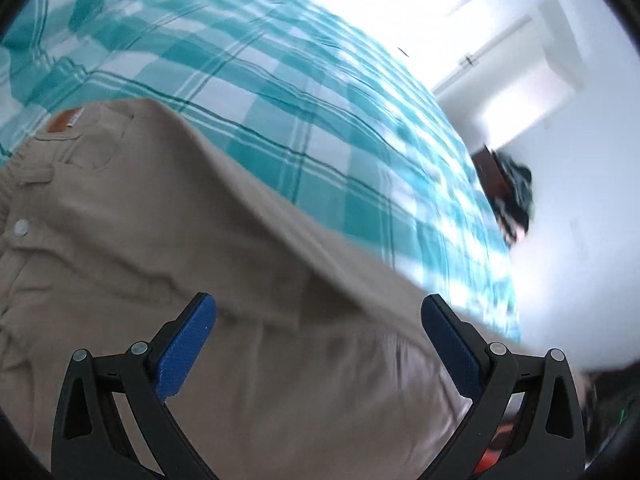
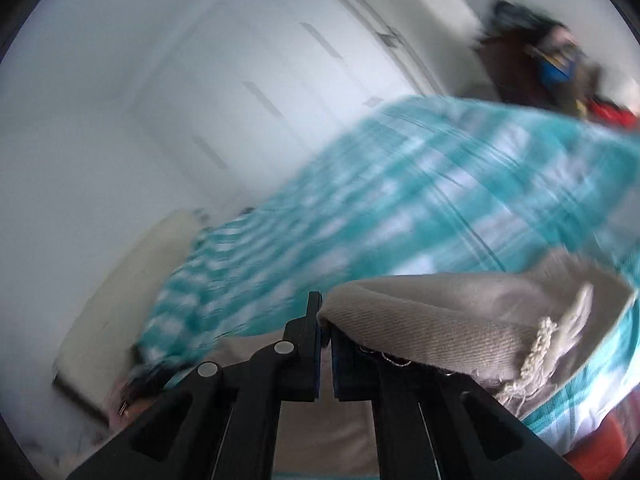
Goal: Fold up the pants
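Observation:
Beige pants (image 1: 160,220) lie spread on a bed with a teal and white checked cover (image 1: 280,100). Their waistband, with a button and a brown leather patch, is at the left of the left wrist view. My left gripper (image 1: 319,302) hovers just over the pants with its blue pads wide apart and nothing between them. In the right wrist view my right gripper (image 2: 325,320) is shut on an edge of the pants (image 2: 440,312). That cloth is lifted and drapes over the right finger, with a frayed hem (image 2: 540,344) hanging to the right. The picture is blurred.
White wardrobe doors (image 2: 260,80) stand beyond the bed cover (image 2: 400,200). A dark chair piled with clothes (image 2: 532,56) sits at the bed's far corner, also seen as a chair (image 1: 508,192). A cream padded edge (image 2: 120,280) runs along the bed's left side.

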A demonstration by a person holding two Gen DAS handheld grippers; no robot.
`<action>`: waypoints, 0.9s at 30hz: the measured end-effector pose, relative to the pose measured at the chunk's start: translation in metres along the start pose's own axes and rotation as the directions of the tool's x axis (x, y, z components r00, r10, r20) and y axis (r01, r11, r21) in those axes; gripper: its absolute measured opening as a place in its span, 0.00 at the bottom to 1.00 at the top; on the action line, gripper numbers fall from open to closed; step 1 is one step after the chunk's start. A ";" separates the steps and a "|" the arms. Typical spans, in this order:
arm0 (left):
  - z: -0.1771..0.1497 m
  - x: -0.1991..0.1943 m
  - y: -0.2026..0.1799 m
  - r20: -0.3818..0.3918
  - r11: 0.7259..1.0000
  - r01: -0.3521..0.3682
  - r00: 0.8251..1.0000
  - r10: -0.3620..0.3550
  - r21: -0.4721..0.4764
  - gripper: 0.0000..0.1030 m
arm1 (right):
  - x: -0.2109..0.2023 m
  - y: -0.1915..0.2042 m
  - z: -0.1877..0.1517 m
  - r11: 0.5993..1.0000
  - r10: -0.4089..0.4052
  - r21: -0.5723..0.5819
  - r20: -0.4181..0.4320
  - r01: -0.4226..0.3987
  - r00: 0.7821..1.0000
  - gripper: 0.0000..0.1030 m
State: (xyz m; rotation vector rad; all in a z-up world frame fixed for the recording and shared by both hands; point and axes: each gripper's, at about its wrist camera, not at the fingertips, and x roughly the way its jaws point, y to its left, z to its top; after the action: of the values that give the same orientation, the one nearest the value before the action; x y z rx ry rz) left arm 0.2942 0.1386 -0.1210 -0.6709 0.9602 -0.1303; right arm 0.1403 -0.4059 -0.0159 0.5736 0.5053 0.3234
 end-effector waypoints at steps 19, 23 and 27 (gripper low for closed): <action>0.036 -0.090 -0.026 0.245 0.997 0.076 0.967 -0.069 -0.020 0.05 | -0.012 -0.020 0.040 0.992 0.001 -0.123 -0.068 -0.010 0.998 0.04; -0.008 -0.152 -0.008 0.405 0.997 0.080 0.911 -0.077 0.011 0.12 | 0.001 0.004 0.100 0.965 0.184 -0.200 0.048 -0.171 0.982 0.04; -0.083 -0.093 0.027 0.180 0.999 -0.050 0.983 0.048 0.004 0.15 | 0.022 -0.037 0.082 0.978 0.152 -0.129 -0.083 -0.162 0.985 0.04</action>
State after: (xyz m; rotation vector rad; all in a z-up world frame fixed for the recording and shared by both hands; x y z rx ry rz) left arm 0.1697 0.1571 -0.1025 -0.6390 0.8013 -0.0295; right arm 0.2081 -0.4623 0.0141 0.4715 0.5049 0.5271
